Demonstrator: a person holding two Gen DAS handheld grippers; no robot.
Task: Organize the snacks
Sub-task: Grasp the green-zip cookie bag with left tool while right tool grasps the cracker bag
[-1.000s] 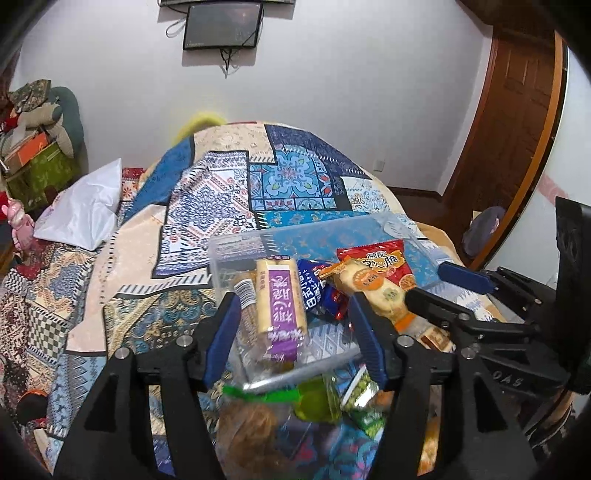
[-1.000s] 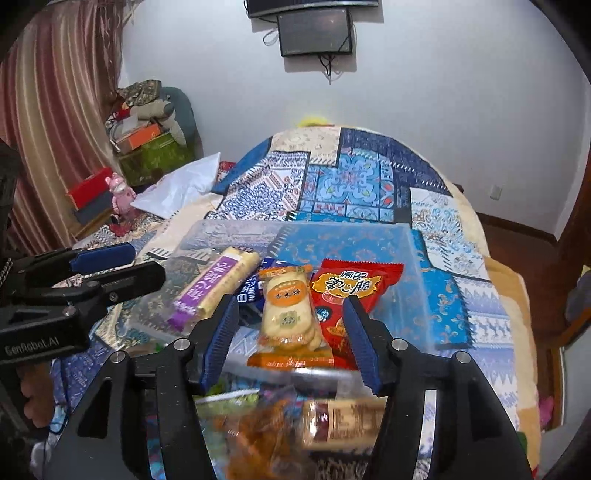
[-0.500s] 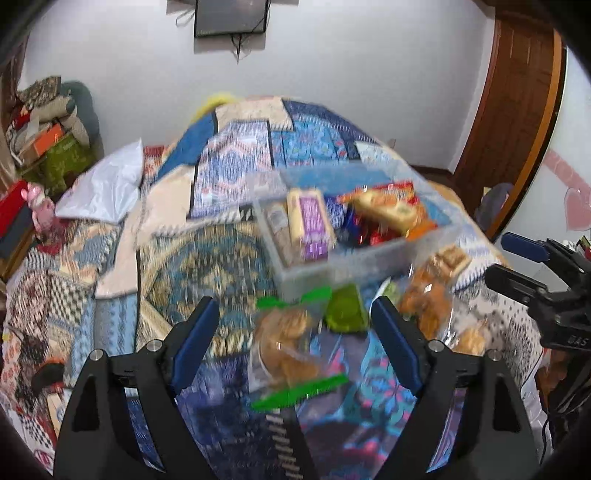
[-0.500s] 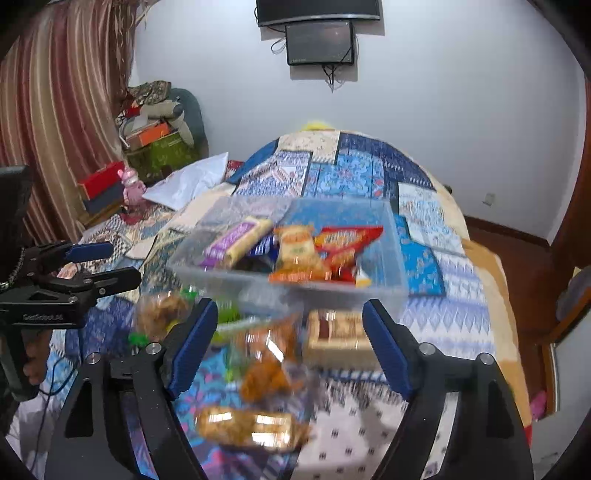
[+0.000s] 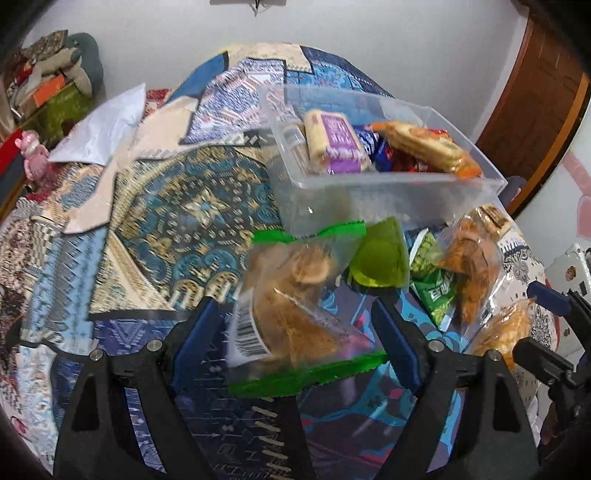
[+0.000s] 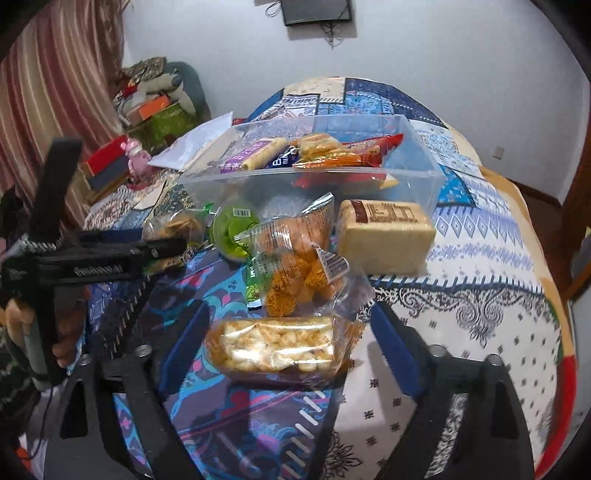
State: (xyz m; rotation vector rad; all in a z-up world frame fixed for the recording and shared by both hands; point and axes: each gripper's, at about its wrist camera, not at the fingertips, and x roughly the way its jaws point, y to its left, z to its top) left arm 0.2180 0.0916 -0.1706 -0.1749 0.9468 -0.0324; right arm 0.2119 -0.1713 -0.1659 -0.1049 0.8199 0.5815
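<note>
Bin (image 6: 417, 184) of clear plastic — purple-labelled bar (image 6: 251, 157), orange cracker pack (image 6: 325, 153), red packet (image 6: 380, 146) inside

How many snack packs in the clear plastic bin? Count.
5 visible, left to right: small clear pack, purple-labelled cream bar, blue packet, orange cracker pack, red packet; others may hide beneath.

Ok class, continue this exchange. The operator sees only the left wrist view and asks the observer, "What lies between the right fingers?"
Observer: A pack of pale puffed snacks lies between the right gripper fingers, which are open and have just been opening.
Operator: What is past my left edge?
Observer: A striped curtain hangs there.
Operator: And above the cable on the wall?
Observer: A dark screen is mounted there.
</note>
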